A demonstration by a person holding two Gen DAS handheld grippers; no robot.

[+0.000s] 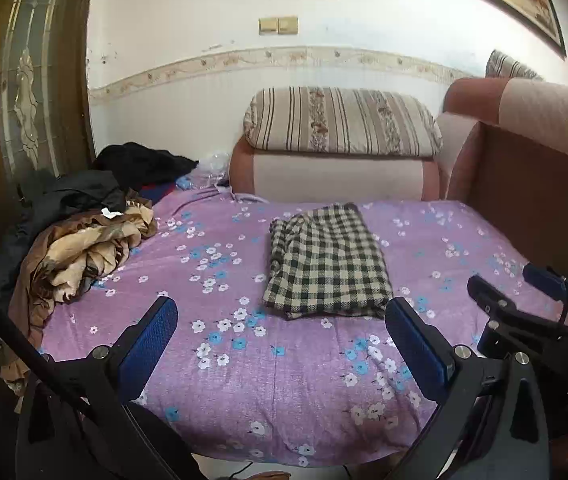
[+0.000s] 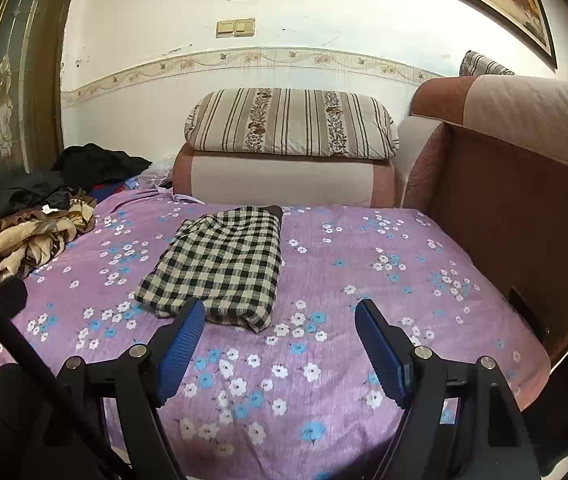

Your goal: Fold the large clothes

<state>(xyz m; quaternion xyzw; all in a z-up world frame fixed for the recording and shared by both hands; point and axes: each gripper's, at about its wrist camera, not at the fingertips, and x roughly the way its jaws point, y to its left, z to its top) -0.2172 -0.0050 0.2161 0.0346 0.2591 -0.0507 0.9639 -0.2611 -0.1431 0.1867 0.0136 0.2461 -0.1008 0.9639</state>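
Note:
A black-and-cream checked garment (image 1: 325,262) lies folded into a neat rectangle on the purple flowered bedsheet (image 1: 244,380). In the right wrist view the same checked garment (image 2: 220,268) lies just beyond my left finger. My left gripper (image 1: 282,312) hovers above the sheet, short of the garment's near edge, its blue pads wide apart with nothing between them. My right gripper (image 2: 280,314) also stands open and empty over the bedsheet (image 2: 323,380). The right gripper (image 1: 515,280) shows at the right edge of the left wrist view.
A heap of brown-and-cream cloth (image 1: 84,248) and dark clothes (image 1: 84,188) lies at the bed's left. A striped pillow (image 1: 339,120) rests on a pink ottoman behind the bed. A sofa arm (image 2: 523,184) borders the right side.

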